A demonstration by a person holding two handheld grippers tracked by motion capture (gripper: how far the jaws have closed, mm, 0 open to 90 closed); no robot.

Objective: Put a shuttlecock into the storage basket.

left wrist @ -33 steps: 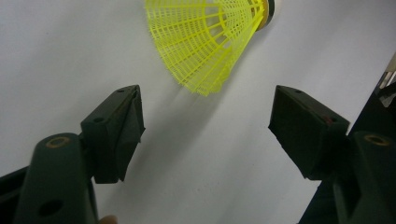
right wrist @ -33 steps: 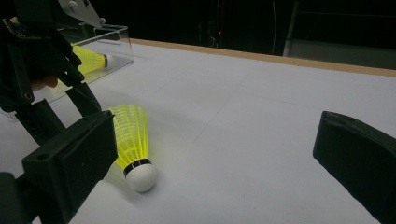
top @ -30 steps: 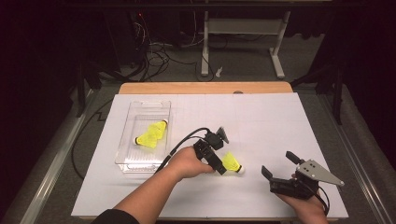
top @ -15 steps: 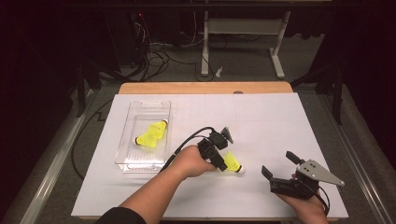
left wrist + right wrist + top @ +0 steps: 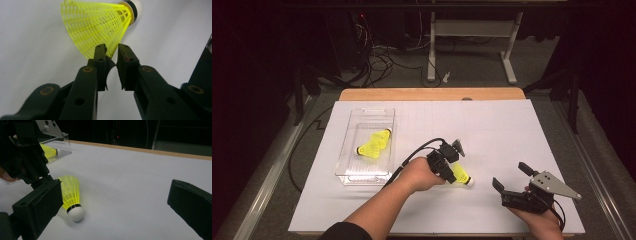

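A person's left gripper [image 5: 451, 167] pinches a yellow mesh-skirted shuttlecock with a white cork tip [image 5: 460, 175] on a white table [image 5: 492, 130].

The shuttlecock lies on its side near the middle of the table's front half, cork tip pointing toward the right gripper [image 5: 512, 181]. In the left gripper view, the two black jaws, which have just been closing, stand nearly together with the rim of the shuttlecock's [image 5: 100, 25] yellow net skirt caught between their tips. The right gripper sits well apart near the table's front right edge, its jaws spread wide with nothing between them. Toward the left of the table stands a clear plastic rectangular box [image 5: 357, 172] holding two more yellow shuttlecocks [image 5: 374, 143].
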